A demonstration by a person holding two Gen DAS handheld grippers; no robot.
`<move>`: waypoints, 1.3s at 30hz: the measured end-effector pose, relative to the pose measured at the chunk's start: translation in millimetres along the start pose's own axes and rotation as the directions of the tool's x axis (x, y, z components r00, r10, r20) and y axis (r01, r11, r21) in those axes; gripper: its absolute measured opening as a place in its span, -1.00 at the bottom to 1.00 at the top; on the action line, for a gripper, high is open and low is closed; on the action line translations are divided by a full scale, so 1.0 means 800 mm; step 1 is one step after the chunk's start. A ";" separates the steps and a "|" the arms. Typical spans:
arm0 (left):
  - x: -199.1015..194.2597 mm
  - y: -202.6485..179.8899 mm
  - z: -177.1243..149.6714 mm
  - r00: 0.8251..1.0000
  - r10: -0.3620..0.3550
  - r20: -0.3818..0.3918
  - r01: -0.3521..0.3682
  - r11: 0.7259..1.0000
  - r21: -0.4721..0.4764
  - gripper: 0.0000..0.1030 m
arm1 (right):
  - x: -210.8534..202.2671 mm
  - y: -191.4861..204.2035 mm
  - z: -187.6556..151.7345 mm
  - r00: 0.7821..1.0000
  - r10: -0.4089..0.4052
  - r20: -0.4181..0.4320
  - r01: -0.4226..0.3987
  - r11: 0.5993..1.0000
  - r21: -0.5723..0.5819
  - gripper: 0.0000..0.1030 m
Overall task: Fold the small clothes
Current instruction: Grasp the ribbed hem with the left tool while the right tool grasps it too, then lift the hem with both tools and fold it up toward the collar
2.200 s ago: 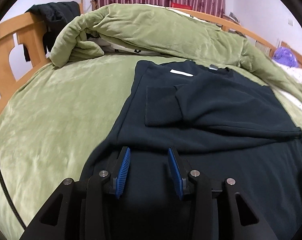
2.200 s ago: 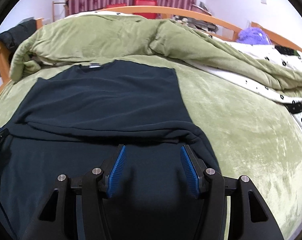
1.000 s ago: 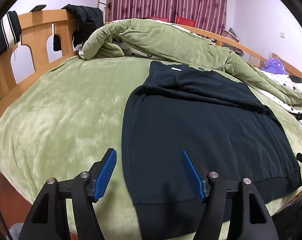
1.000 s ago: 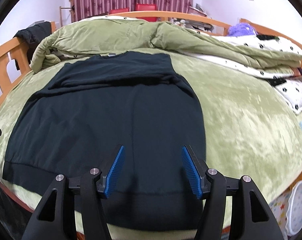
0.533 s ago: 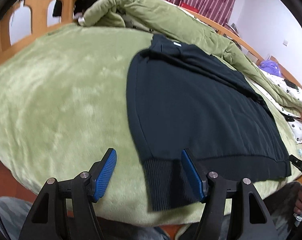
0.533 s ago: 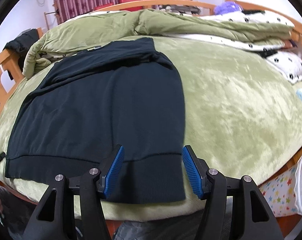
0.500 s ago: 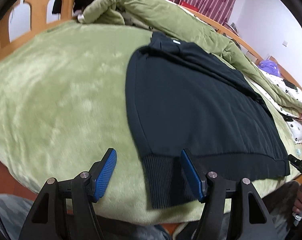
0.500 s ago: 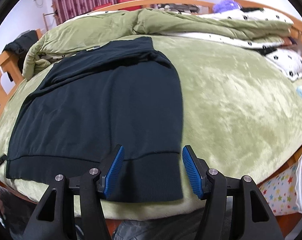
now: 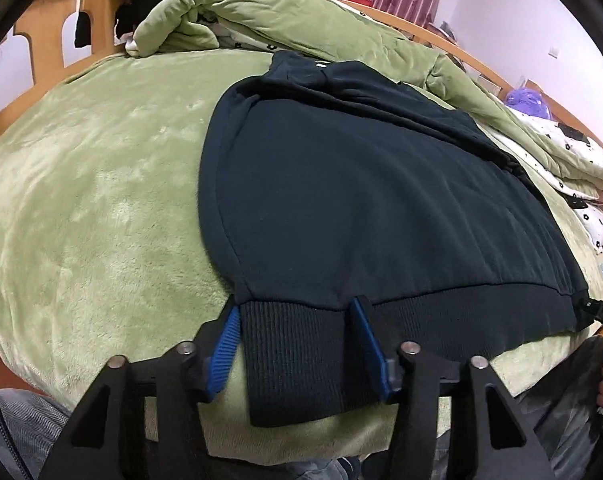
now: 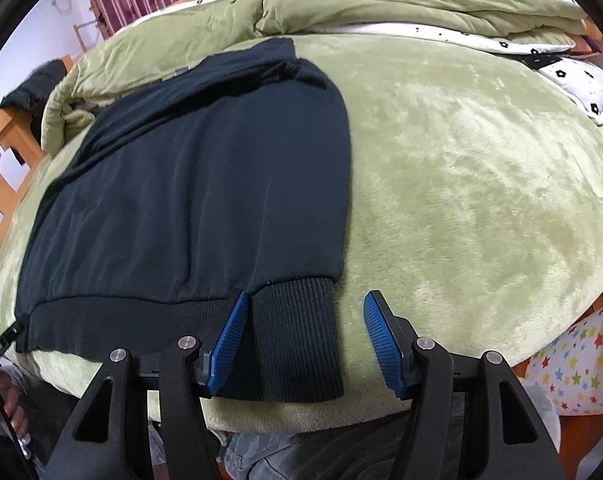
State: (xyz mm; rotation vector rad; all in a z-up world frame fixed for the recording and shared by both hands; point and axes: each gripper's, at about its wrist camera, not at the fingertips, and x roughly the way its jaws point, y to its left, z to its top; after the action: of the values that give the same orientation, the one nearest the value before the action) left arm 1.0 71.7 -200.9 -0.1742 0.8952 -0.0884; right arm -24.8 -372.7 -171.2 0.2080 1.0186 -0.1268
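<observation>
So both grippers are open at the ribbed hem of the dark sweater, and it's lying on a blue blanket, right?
Not quite: the blanket is green, not blue, as the left wrist view shows. The rest holds: the left gripper and right gripper are open at the ribbed hem of the dark sweater.

Left claw (image 9: 295, 346), right claw (image 10: 305, 338): black frames, ribbed blue pads, silver screws

Left gripper (image 9: 295, 344) w/ jaws apart, straddling the ribbed hem corner of the dark sweatshirt (image 9: 361, 184), which lies flat on the green blanket (image 9: 101, 200) (sleeves folded across the top).
</observation>
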 end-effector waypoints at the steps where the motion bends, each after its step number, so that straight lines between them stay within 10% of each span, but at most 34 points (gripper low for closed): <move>1: 0.000 0.001 0.001 1.000 -0.004 -0.003 0.004 1.000 -0.005 -0.09 | 0.001 0.005 0.000 1.000 -0.008 0.002 0.008 1.000 -0.016 0.08; 6: -0.006 0.004 0.003 0.999 -0.054 0.002 0.054 0.998 -0.022 -0.55 | -0.005 0.025 -0.005 0.999 0.011 0.038 -0.008 0.996 -0.091 -0.80; 39: -0.119 -0.003 -0.029 0.990 -0.074 0.124 0.074 0.997 0.006 -0.67 | -0.131 0.010 -0.077 0.971 0.109 0.212 -0.097 0.993 -0.066 -0.84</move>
State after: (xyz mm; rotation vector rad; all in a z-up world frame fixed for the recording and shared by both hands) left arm -76.5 80.7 -141.2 -0.2099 0.7651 -0.1455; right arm -128.4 -350.2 -112.1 0.1923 0.7925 -0.0258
